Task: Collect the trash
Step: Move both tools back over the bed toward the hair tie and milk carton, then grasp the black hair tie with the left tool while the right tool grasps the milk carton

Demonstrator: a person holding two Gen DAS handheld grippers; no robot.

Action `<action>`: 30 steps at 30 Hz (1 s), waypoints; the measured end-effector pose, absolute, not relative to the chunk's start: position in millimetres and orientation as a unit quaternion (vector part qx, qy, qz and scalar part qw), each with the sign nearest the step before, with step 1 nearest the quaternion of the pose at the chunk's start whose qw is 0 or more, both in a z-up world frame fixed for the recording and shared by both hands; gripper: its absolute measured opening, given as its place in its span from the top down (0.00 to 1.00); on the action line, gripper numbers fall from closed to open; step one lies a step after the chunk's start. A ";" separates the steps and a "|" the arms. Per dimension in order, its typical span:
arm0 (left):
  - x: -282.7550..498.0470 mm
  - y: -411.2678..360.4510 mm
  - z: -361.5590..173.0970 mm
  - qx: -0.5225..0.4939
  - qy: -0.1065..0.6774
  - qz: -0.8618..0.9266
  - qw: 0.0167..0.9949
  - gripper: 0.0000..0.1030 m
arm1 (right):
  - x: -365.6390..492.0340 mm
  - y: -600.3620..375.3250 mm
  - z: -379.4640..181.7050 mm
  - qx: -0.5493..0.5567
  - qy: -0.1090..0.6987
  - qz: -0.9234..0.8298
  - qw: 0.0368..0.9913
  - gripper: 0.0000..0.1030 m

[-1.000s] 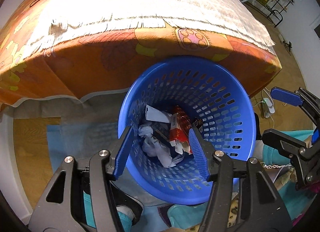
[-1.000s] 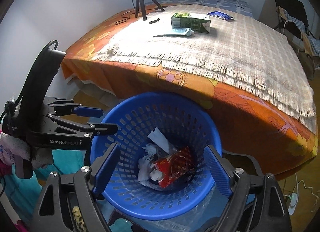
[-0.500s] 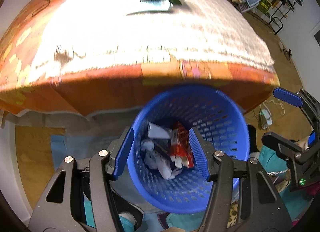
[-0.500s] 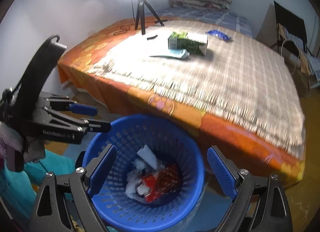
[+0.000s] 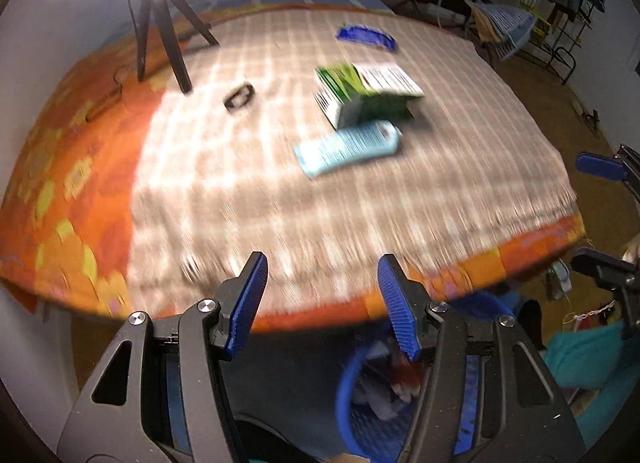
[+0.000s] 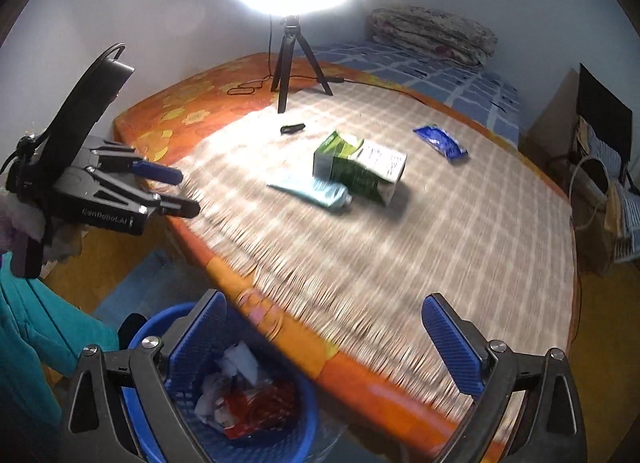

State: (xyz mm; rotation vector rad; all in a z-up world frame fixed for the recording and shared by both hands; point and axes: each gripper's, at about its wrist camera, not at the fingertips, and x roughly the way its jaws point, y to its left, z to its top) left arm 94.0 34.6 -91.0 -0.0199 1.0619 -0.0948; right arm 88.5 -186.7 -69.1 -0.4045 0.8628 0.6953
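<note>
Over the checked bedspread (image 6: 460, 231) by the white wall (image 6: 160, 23), both grippers (image 5: 318, 295) (image 6: 324, 327) wide, empty.

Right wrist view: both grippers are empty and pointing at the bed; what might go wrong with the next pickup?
1. The light-blue tube lies against the green carton; a grab for one could nudge or catch the other.
2. The blue basket stands low beside the bed edge, so a dropped piece could miss it.
3. Both views are motion-blurred, so aiming may be off.

Left tool (image 5: 318, 295) and right tool (image 6: 326, 329) apparently agape, empty
</note>
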 end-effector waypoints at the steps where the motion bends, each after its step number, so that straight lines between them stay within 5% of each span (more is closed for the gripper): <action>1: 102.4 39.9 -88.6 -0.012 0.502 -0.042 0.864 0.43 | 97.9 -183.4 -66.8 -0.196 0.406 0.330 0.829 0.03; 18: 218.6 94.2 -100.8 -0.055 0.482 -0.019 0.874 0.43 | 215.4 -114.3 -94.5 -0.294 0.411 0.365 0.782 0.00; 21: 233.8 94.9 -111.3 -0.042 0.488 -0.017 0.872 0.53 | 230.6 -103.2 -103.4 -0.306 0.410 0.365 0.778 0.00; 27: 259.7 94.8 -127.3 -0.027 0.490 -0.019 0.871 0.54 | 243.5 -77.1 -121.5 -0.374 0.383 0.373 0.758 0.00; 30: 270.8 94.5 -136.1 -0.032 0.498 -0.024 0.866 0.66 | 247.9 -67.0 -129.8 -0.396 0.375 0.380 0.747 0.00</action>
